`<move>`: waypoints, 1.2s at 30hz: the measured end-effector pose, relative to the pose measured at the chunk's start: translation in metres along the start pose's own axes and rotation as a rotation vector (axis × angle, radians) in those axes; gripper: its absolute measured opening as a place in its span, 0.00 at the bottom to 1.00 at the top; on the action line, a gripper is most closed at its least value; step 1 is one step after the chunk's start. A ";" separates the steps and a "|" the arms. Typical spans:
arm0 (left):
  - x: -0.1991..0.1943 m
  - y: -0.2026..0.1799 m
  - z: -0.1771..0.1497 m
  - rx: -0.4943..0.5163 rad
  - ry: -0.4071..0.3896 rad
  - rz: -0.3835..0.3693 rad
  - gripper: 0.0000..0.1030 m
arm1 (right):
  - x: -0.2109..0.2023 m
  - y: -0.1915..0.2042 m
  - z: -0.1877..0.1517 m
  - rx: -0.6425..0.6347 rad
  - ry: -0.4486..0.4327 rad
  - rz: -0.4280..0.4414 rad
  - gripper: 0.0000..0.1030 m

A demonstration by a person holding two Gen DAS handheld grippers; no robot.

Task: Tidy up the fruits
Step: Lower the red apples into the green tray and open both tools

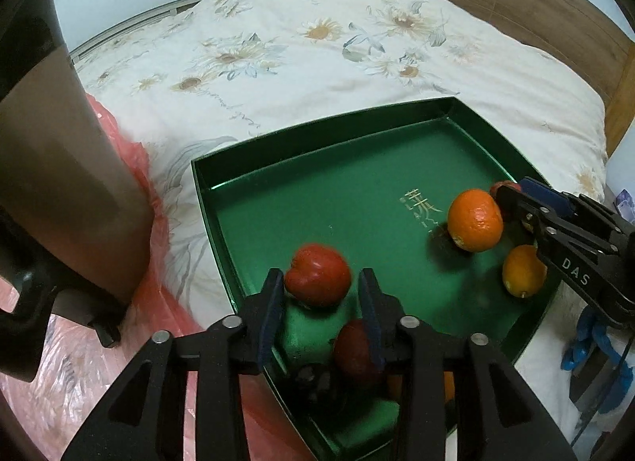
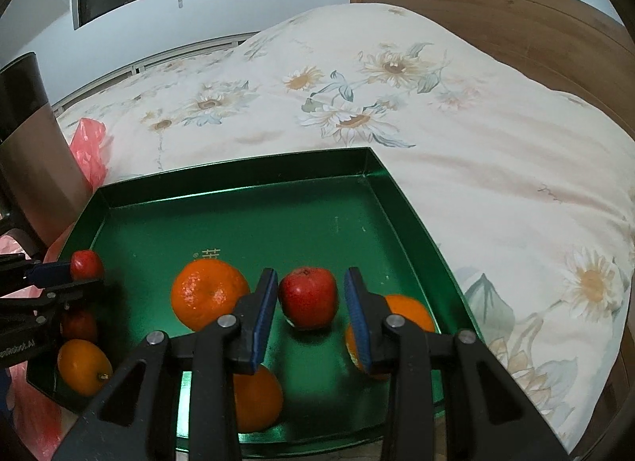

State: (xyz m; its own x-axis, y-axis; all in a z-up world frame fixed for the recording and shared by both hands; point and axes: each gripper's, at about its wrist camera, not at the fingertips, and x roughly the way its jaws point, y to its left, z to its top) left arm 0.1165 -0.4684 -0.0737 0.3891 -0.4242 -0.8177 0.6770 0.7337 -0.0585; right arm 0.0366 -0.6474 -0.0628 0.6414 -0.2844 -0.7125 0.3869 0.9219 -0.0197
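Observation:
A green tray (image 1: pixel 309 199) (image 2: pixel 222 218) lies on the bed and holds the fruit. My left gripper (image 1: pixel 321 282) is open around a red apple (image 1: pixel 317 274); gaps show on both sides. A second red apple (image 1: pixel 351 346) lies under its right finger. My right gripper (image 2: pixel 309 294) is open around another red apple (image 2: pixel 308 297), not touching it. It also shows in the left wrist view (image 1: pixel 512 193). A big orange (image 1: pixel 475 220) (image 2: pixel 208 294) lies mid-tray. More oranges (image 2: pixel 408 310) (image 2: pixel 256 397) lie near the right gripper. A yellow-orange fruit (image 1: pixel 523 270) (image 2: pixel 84 365) lies by the tray's edge.
A flowered white quilt (image 1: pixel 317 44) (image 2: pixel 476 143) covers the bed. A wooden headboard (image 2: pixel 496 12) stands behind. Red plastic bag (image 1: pixel 131 167) (image 2: pixel 93 143) lies left of the tray. A dark, tall cylinder (image 1: pixel 59 183) stands at the left. Blue item (image 1: pixel 595 346) sits at the right.

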 end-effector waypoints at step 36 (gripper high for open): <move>-0.132 0.047 -0.074 -0.022 -0.126 0.050 0.48 | -0.094 0.105 -0.043 -0.093 -0.005 0.058 1.00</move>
State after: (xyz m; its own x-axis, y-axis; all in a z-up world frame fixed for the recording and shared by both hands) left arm 0.0510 -0.3387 -0.0110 0.4981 -0.4491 -0.7417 0.6415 0.7664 -0.0333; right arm -0.0111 -0.5122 -0.0283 0.6645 -0.2308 -0.7108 0.2858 0.9573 -0.0436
